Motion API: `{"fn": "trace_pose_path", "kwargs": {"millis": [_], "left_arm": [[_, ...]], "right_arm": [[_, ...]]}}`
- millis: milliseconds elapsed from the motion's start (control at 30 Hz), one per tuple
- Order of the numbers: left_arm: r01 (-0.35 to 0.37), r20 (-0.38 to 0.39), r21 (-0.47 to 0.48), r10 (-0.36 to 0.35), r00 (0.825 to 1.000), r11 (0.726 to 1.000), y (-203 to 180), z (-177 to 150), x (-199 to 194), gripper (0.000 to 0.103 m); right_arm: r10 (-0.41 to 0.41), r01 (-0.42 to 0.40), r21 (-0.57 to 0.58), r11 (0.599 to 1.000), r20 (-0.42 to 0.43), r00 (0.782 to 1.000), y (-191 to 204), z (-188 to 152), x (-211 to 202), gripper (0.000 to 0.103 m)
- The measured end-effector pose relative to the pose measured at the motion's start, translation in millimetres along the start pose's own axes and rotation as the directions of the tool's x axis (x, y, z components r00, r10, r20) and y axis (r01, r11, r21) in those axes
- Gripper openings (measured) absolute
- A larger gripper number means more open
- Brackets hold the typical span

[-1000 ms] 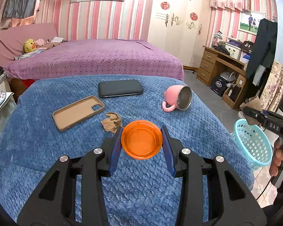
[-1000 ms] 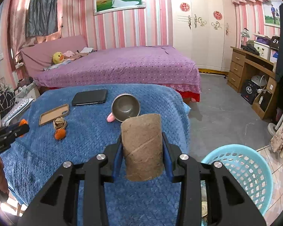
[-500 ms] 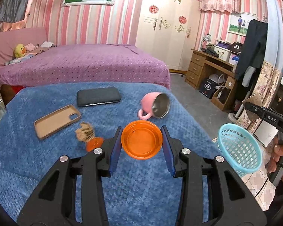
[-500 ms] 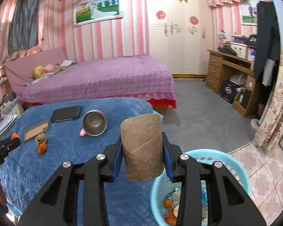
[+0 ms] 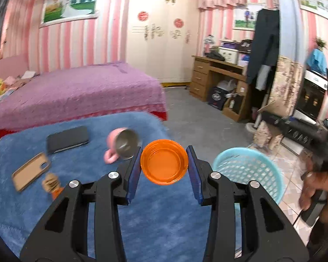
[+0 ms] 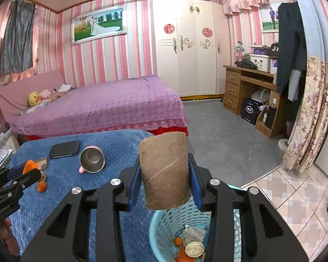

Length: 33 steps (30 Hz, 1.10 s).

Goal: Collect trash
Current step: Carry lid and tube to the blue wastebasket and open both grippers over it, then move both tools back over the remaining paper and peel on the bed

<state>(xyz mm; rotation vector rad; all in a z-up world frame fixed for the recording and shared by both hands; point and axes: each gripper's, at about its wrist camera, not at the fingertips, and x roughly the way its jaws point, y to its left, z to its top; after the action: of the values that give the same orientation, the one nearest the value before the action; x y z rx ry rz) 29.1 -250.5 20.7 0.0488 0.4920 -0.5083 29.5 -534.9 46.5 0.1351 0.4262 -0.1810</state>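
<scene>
**Our count of the room**

We count one orange lid (image 5: 164, 162), one cardboard tube (image 6: 165, 172), one blue basket (image 6: 175, 224), one pink cup (image 6: 91, 159), one phone (image 6: 64, 149), one phone case (image 5: 30, 170), and perhaps two small scraps (image 6: 41, 182), blurred.

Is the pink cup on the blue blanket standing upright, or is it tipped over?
Tipped over. The pink cup lies on its side on the blue blanket, its metal inside facing the camera and its handle resting on the blanket.

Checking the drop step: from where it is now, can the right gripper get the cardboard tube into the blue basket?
Probably yes. The right gripper holds the cardboard tube above the blue basket, whose open top has nothing across it; only some trash lies at the bottom.
</scene>
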Motion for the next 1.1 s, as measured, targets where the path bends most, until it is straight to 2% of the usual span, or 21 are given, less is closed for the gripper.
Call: {"fn": "trace_pose_path", "kwargs": {"millis": [167,367,433,500,533,767,800,833,900,967,1100], "left_arm": [[0.064,-0.001,0.049,-0.064,0.998,0.997,-42.6,13.9,15.0,0.039],[0.142,-0.045,0.061,-0.139,0.989,0.988,-81.9,13.3,43.5,0.039],[0.167,-0.054,0.064,-0.164,0.985,0.984,-93.4,11.5,50.3,0.039],[0.178,-0.062,0.074,-0.174,0.983,0.981,-101.3,8.6,55.2,0.039],[0.185,-0.072,0.075,-0.180,0.981,0.980,-106.2,6.9,60.1,0.039],[0.215,-0.132,0.079,-0.204,0.970,0.973,-120.1,0.2,84.3,0.039],[0.229,-0.144,0.080,-0.216,0.966,0.970,-123.2,-0.6,87.5,0.043],[0.240,-0.152,0.078,-0.227,0.962,0.968,-126.0,-1.1,89.7,0.064],[0.258,-0.141,0.059,-0.248,0.959,0.964,-127.5,-1.3,88.1,0.088],[0.274,-0.116,0.055,-0.267,0.957,0.960,-130.7,1.1,84.2,0.088],[0.230,-0.102,0.047,-0.224,0.969,0.972,-110.4,0.6,78.5,0.088]], "right_arm": [[-0.020,0.020,0.065,0.998,-0.003,1.000,-32.3,-0.7,-1.6,0.039],[-0.032,0.032,0.131,0.991,-0.004,0.999,-69.1,-2.7,-2.9,0.043],[-0.033,0.035,0.141,0.989,-0.013,0.999,-75.7,-4.8,0.2,0.046],[-0.053,0.055,0.151,0.987,-0.016,0.998,-81.7,-6.4,3.3,0.058],[-0.064,0.065,0.158,0.985,-0.011,0.998,-83.5,-7.3,2.6,0.070],[-0.105,0.093,0.247,0.965,0.036,0.994,-105.7,-7.0,-8.6,0.071],[-0.105,0.091,0.258,0.962,0.042,0.994,-107.4,-8.0,-10.4,0.071],[-0.106,0.090,0.263,0.961,0.048,0.993,-108.2,-8.0,-11.5,0.071],[-0.096,0.079,0.260,0.962,0.053,0.994,-108.0,-7.2,-11.3,0.071],[-0.092,0.077,0.245,0.966,0.051,0.994,-105.0,-7.0,-9.4,0.071],[-0.076,0.061,0.236,0.970,0.055,0.996,-96.8,-7.7,-9.0,0.071]]}}
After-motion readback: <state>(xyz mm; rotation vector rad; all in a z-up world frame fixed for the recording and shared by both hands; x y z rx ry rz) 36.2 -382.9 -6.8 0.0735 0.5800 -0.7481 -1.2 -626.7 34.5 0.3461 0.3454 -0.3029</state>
